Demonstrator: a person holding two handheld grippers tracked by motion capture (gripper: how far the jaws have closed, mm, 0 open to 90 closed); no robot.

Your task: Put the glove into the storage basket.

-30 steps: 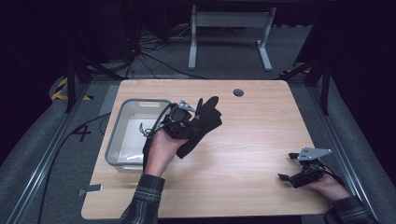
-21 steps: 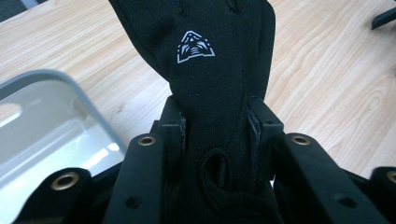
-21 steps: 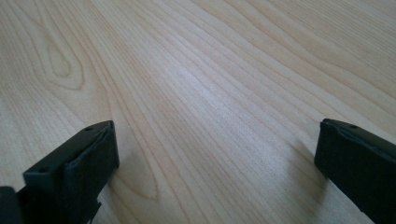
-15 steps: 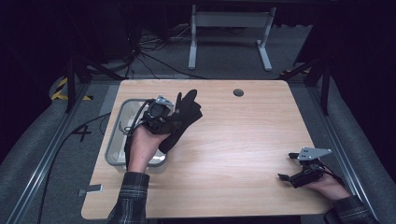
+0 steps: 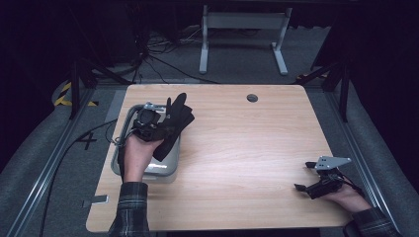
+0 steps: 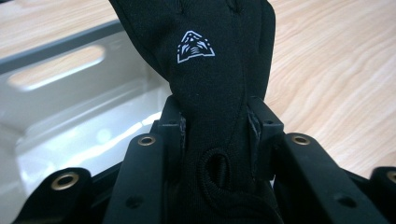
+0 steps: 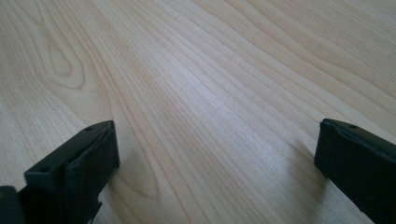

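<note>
A black glove point(image 5: 174, 123) with a small white emblem point(image 6: 195, 46) hangs from my left gripper point(image 5: 154, 122), which is shut on it. In the left gripper view the two black jaws pinch the glove's point(image 6: 215, 74) cuff end, and its fingers stretch away from me. The gripper and glove hover over the right edge of a grey metal tray point(image 5: 123, 148) at the table's left side. My right gripper point(image 5: 309, 177) rests low at the table's right front corner. Its jaws stand wide apart point(image 7: 215, 158) over bare wood with nothing between them.
The tray's pale inside point(image 6: 70, 126) lies below and left of the glove. A round cable hole point(image 5: 252, 98) sits near the table's far edge. A white frame leg stand point(image 5: 242, 34) is on the floor beyond the wooden table point(image 5: 247, 158).
My left hand has carried the glove leftward from the middle of the table to above the tray's right edge. The right hand has stayed where it was.
</note>
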